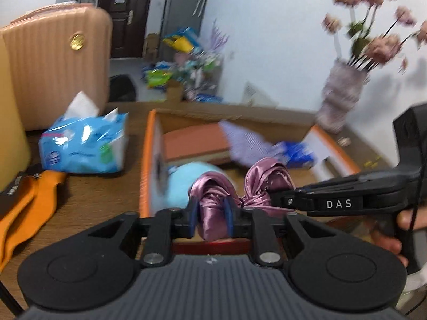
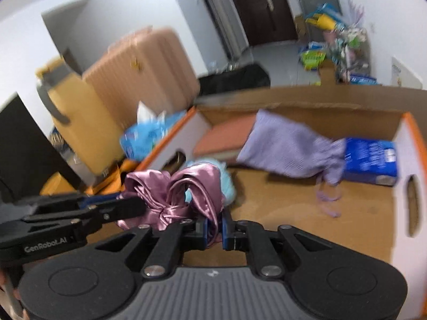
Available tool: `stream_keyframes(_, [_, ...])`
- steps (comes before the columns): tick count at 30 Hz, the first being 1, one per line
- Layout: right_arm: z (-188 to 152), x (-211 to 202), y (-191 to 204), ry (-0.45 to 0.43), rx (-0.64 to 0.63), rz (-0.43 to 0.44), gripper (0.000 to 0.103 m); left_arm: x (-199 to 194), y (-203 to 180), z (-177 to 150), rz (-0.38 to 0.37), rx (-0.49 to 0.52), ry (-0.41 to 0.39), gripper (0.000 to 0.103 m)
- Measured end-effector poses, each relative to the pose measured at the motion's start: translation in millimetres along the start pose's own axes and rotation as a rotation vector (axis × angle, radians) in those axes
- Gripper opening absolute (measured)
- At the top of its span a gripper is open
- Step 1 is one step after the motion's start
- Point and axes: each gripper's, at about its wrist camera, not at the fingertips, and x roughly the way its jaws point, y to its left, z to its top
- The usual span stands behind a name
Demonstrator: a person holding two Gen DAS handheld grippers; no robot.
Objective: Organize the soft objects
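Both grippers hold one knotted pink satin cloth (image 1: 213, 197) above the near left corner of an open cardboard box (image 1: 149, 144). My left gripper (image 1: 212, 216) is shut on one end of the cloth. My right gripper (image 2: 214, 229) is shut on the other end of the cloth (image 2: 192, 186) and enters the left wrist view from the right (image 1: 275, 200). Inside the box lie a light blue plush (image 1: 184, 181), a lilac drawstring pouch (image 2: 291, 149), a blue packet (image 2: 371, 160) and a terracotta cushion (image 2: 224, 138).
A blue tissue pack (image 1: 85, 144) lies on the wooden table left of the box, with an orange cloth (image 1: 24, 210) nearer. A pink suitcase (image 1: 58, 61) stands behind. A vase of flowers (image 1: 341, 96) stands at the right.
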Motion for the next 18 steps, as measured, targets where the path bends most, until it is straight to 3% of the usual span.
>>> stream_keyframes(4, [-0.5, 18.2, 8.3, 0.051, -0.004, -0.036, 0.019, -0.9, 4.6, -7.7, 0.073, 0.048, -0.019, 0.027])
stream_keyframes(6, [-1.6, 15.8, 8.8, 0.06, 0.007, -0.048, 0.023, -6.7, 3.7, -7.8, 0.085, 0.052, -0.042, 0.041])
stream_keyframes(7, [-1.2, 10.6, 7.6, 0.053, 0.01, -0.046, 0.031, -12.5, 3.4, -5.4, 0.081, 0.048, -0.055, 0.044])
stream_keyframes(10, [1.7, -24.6, 8.9, -0.009, 0.002, -0.062, 0.052, -32.6, -0.2, 5.2, 0.087, 0.042, -0.103, 0.046])
stream_keyframes(13, [4.2, -73.1, 11.9, -0.091, -0.032, -0.13, 0.053, -66.6, -5.8, 14.5, 0.097, 0.046, -0.17, 0.052])
stream_keyframes(15, [2.6, -110.3, 11.9, -0.154, -0.032, -0.175, 0.059, -92.6, -9.3, 18.0, 0.098, 0.044, -0.218, 0.067])
stream_keyframes(17, [-3.8, -148.9, 9.3, -0.226, -0.015, -0.21, 0.075, -121.5, -14.1, 15.9, 0.091, 0.039, -0.271, 0.08])
stream_keyframes(18, [-9.5, -169.3, 9.3, -0.263, -0.015, -0.238, 0.078, -133.0, -17.0, 14.1, 0.08, 0.041, -0.291, 0.084])
